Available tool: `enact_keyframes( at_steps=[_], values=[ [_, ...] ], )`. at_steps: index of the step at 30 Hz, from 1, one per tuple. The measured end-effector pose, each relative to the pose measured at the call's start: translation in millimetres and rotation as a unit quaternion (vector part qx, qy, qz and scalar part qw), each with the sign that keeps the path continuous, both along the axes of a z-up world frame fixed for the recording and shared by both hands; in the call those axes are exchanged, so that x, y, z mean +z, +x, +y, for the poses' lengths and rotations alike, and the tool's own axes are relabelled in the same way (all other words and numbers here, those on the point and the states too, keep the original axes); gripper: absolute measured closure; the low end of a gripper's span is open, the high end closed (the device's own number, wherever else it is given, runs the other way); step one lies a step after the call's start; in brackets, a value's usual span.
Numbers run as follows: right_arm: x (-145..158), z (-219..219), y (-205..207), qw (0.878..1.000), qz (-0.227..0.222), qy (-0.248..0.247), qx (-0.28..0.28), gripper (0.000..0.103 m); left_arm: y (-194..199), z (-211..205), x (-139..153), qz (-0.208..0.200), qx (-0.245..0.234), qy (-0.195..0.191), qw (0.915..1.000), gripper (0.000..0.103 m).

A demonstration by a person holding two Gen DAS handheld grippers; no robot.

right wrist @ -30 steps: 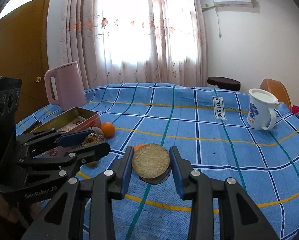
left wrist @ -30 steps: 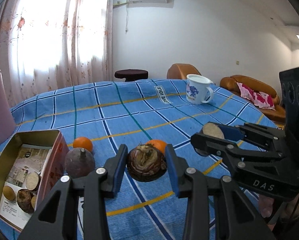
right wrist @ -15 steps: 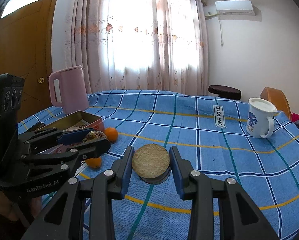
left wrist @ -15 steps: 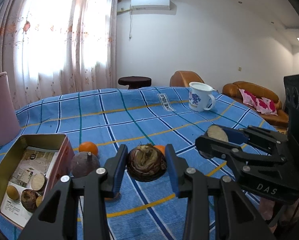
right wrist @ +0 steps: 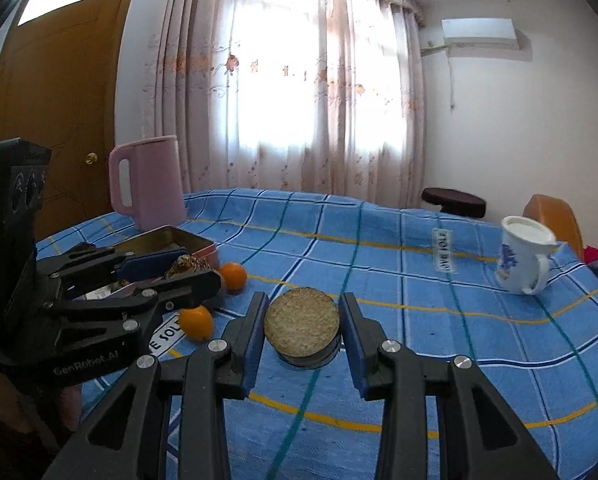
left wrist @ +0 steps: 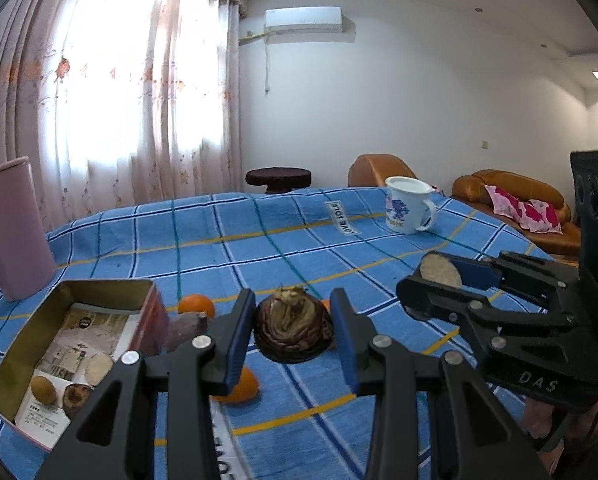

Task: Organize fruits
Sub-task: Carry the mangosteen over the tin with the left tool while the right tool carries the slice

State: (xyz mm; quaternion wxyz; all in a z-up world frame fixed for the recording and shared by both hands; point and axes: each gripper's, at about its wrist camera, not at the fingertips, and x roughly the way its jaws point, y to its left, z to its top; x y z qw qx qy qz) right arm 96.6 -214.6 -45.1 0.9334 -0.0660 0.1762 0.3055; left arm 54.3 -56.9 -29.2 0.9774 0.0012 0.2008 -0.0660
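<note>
My left gripper (left wrist: 293, 326) is shut on a dark brown halved mangosteen (left wrist: 292, 330) and holds it above the blue checked cloth. My right gripper (right wrist: 302, 328) is shut on a round tan cut fruit half (right wrist: 301, 322), also lifted; it shows in the left wrist view (left wrist: 439, 270). An open metal tin (left wrist: 27, 344) at the left holds several fruit pieces. Two oranges (left wrist: 197, 306) (left wrist: 241, 388) and a dark purple fruit (left wrist: 185, 330) lie on the cloth beside the tin. The left gripper with its fruit shows in the right wrist view (right wrist: 187, 266).
A pink jug (right wrist: 149, 182) stands behind the tin at the table's left. A white mug with a blue flower (left wrist: 407, 210) stands at the far right. Brown sofas (left wrist: 515, 200) and a dark stool (left wrist: 279, 178) lie beyond the table.
Both grippers have risen with their fruit; the table and tin sit lower in both views. An orange hidden behind the left fingers now shows on the cloth.
</note>
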Motion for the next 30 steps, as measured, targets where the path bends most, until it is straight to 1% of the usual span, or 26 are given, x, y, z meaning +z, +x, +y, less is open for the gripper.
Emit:
enact_keyframes(
  at_steps=[5, 9, 11, 17, 23, 27, 30],
  values=[
    [3.9, 29.3, 7.4, 0.999, 0.014, -0.003, 0.032, 0.065, -1.6, 34.0, 2.5, 0.010, 0.032, -0.015, 0.9993, 0.063],
    [14.2, 59.8, 10.9, 0.998, 0.018, 0.001, 0.067, 0.065, -6.0, 67.6, 8.5, 0.009, 0.063, -0.025, 0.9977, 0.063],
    [18.9, 73.2, 13.0, 0.997, 0.020, 0.003, 0.079, 0.065, -8.3, 84.2, 10.9, 0.008, 0.079, -0.029, 0.9965, 0.063],
    [29.8, 122.9, 16.4, 0.993, 0.021, -0.007, 0.118, 0.065, -10.2, 133.3, 9.3, 0.023, 0.124, -0.037, 0.9913, 0.063],
    [27.6, 169.4, 16.9, 0.989, 0.029, -0.018, 0.146, 0.065, -13.5, 165.6, 4.5, 0.034, 0.153, -0.043, 0.9868, 0.063],
    [22.9, 194.7, 14.8, 0.986, 0.035, -0.023, 0.162, 0.065, -12.3, 178.0, -1.4, 0.043, 0.162, -0.047, 0.9847, 0.063],
    [16.2, 212.4, 12.6, 0.983, 0.036, -0.037, 0.174, 0.065, -12.2, 187.3, -5.8, 0.050, 0.168, -0.056, 0.9830, 0.063]
  ],
)
